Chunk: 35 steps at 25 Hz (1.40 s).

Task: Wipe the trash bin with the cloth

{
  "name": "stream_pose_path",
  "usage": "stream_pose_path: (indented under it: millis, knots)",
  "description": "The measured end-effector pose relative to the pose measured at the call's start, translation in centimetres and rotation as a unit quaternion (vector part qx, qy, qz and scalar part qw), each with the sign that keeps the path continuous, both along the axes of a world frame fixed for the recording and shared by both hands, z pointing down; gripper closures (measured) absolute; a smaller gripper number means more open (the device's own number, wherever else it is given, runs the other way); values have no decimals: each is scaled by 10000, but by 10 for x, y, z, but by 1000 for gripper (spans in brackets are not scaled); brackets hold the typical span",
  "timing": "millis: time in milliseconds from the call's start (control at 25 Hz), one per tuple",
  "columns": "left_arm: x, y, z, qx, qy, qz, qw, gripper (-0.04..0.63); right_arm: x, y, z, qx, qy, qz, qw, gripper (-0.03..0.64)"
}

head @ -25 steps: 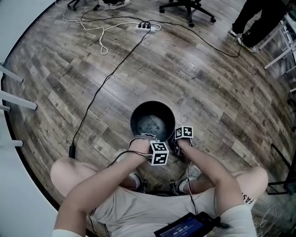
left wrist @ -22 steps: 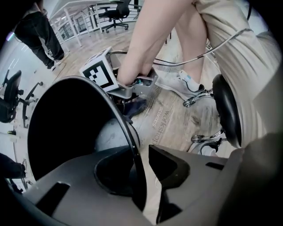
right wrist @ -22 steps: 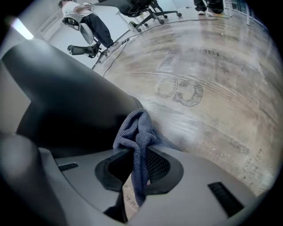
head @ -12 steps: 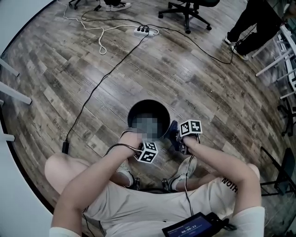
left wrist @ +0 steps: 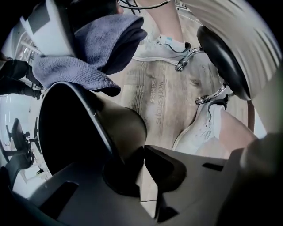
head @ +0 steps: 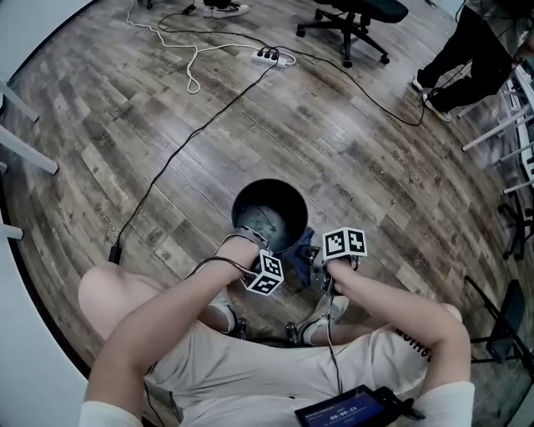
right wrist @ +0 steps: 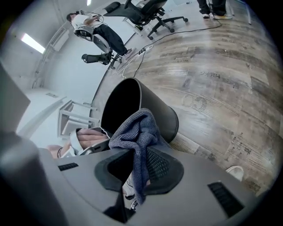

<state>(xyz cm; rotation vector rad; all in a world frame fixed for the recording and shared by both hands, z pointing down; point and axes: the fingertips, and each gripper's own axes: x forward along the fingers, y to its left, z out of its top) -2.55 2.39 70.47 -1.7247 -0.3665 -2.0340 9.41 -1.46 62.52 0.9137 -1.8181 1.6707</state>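
The black trash bin (head: 269, 215) stands on the wood floor between my knees. My left gripper (head: 253, 238) holds its near rim: in the left gripper view the bin's wall (left wrist: 88, 132) runs between the jaws of that gripper (left wrist: 142, 152), which have just been closing on it. My right gripper (head: 317, 254) is shut on the blue cloth (head: 304, 246), held beside the bin's right outer wall. The cloth (right wrist: 137, 137) hangs bunched from the right gripper (right wrist: 135, 170), with the bin (right wrist: 152, 108) behind it. It also shows in the left gripper view, as cloth (left wrist: 97, 48) above the rim.
A black cable (head: 179, 154) crosses the floor to a power strip (head: 274, 57). An office chair (head: 350, 17) and a standing person's legs (head: 463, 50) are at the far side. White frame legs (head: 25, 142) stand left. My shoes (head: 321, 313) flank a stool base.
The right gripper has risen with the cloth, from low beside the bin up to rim height. The left gripper has rolled at the near rim, staying in place.
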Motion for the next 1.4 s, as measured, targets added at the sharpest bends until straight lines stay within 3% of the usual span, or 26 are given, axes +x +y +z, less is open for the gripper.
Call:
stream_pose_path:
  millis: [160, 320, 520, 680, 800, 960, 1120, 1400]
  knots:
    - [7, 2, 1, -202, 139, -416, 9988, 563, 0, -9, 41, -19, 50, 3, 10000, 558]
    - [24, 7, -2, -720, 489, -1071, 9904, 568, 10, -18, 94, 98, 343, -255, 9990, 558]
    - [41, 10, -2, -924, 727, -1504, 9816, 568, 22, -29, 165, 76, 720, -117, 9973, 558]
    - [49, 4, -2, -894, 812, -1667, 9786, 566, 27, -39, 204, 183, 906, -250, 9954, 558]
    - [51, 6, -1, -929, 810, -1561, 9800, 566, 29, -39, 216, 247, 958, -271, 9947, 558]
    - [50, 10, -5, -985, 889, -1446, 9806, 483, 36, -32, 204, 85, 1029, -58, 9946, 558]
    - [42, 7, -27, -890, 928, -1241, 9839, 476, 39, -37, 154, 172, 983, -199, 9948, 558]
    - [16, 14, -41, -685, 397, -494, 9956, 476, 46, -35, 30, 526, 576, -318, 9964, 558]
